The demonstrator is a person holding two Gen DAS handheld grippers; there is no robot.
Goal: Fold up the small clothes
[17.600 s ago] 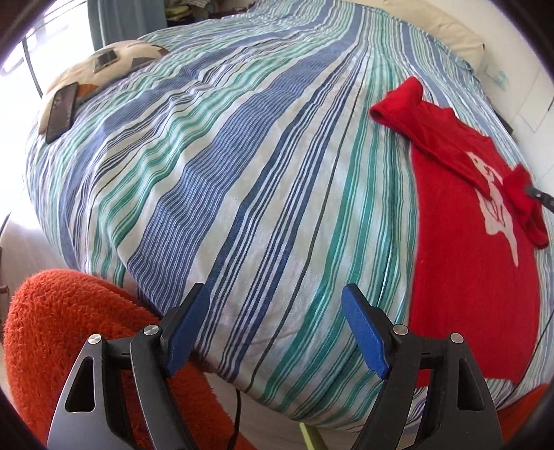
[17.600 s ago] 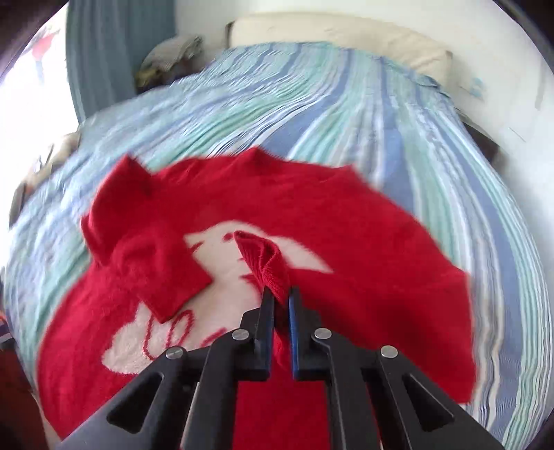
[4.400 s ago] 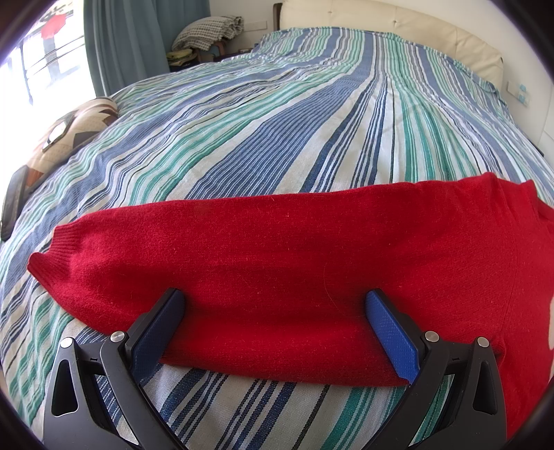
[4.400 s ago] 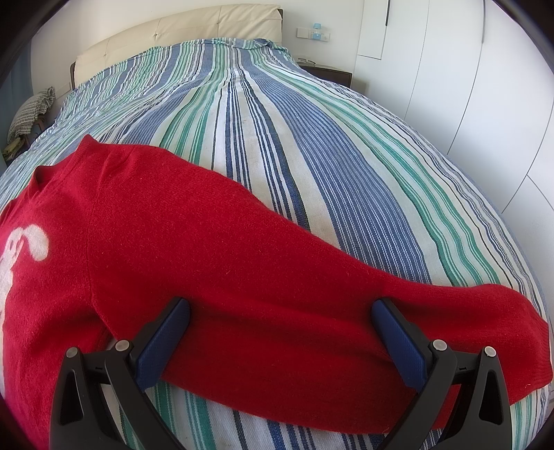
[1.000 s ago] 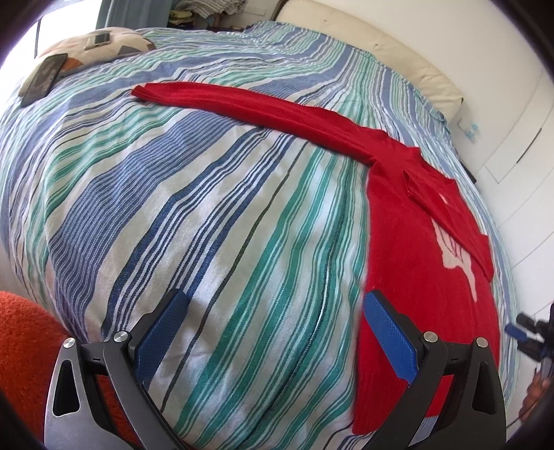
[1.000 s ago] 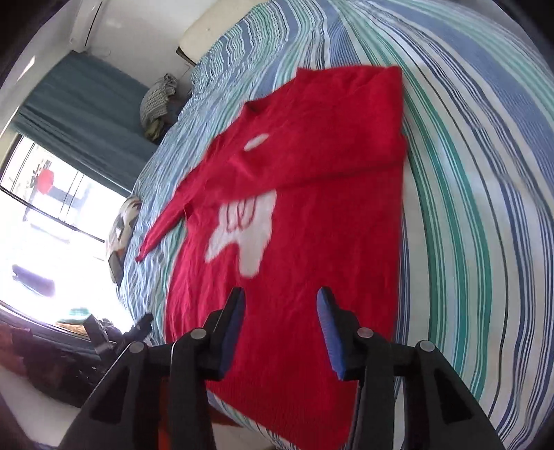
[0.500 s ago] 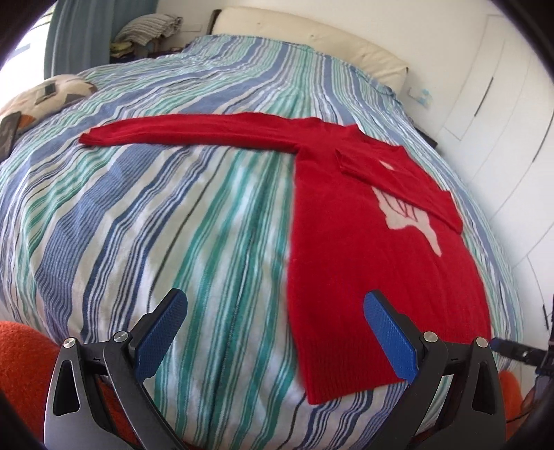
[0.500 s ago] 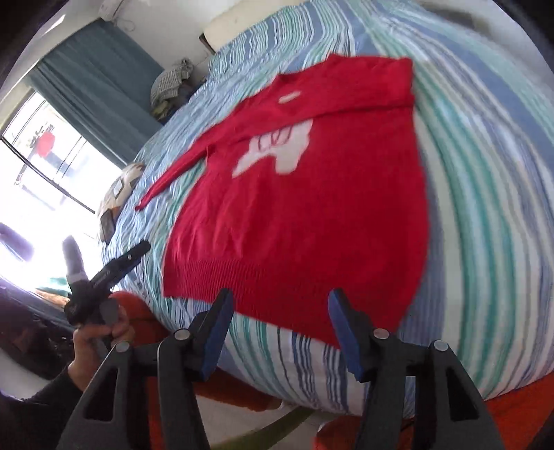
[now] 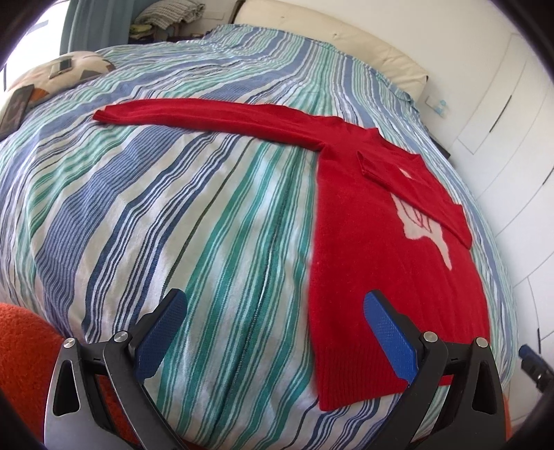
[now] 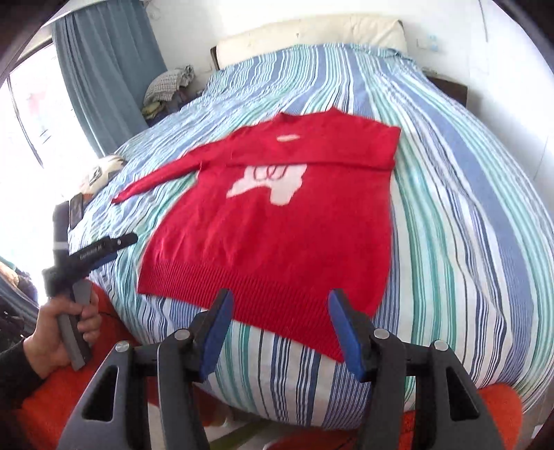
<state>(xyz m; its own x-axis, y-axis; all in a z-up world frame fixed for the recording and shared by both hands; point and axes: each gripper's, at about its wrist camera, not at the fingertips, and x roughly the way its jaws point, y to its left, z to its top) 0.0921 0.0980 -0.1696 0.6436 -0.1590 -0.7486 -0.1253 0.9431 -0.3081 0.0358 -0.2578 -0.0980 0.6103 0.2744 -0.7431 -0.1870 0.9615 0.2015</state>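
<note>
Striped bedding (image 9: 214, 194) fills the left wrist view; the red sweater (image 9: 387, 263) lies flat, one sleeve (image 9: 207, 116) stretched leftward and unfolded. The left gripper (image 9: 273, 332) gapes wide, empty, near the hem.

From the right wrist, beneath the teal curtain (image 10: 104, 62) and cream headboard (image 10: 311, 34), the other sleeve (image 10: 346, 152) lies across the chest. The right gripper (image 10: 280, 332), moderately spread and empty, hovers at the hem (image 10: 263, 287). Likely next: fold in the stretched sleeve.

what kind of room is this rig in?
Most likely a home bedroom. A bed with a striped cover and padded cream headboard fills both views, a blue curtain hangs by a bright window, and a red sweater lies spread on the cover.
</note>
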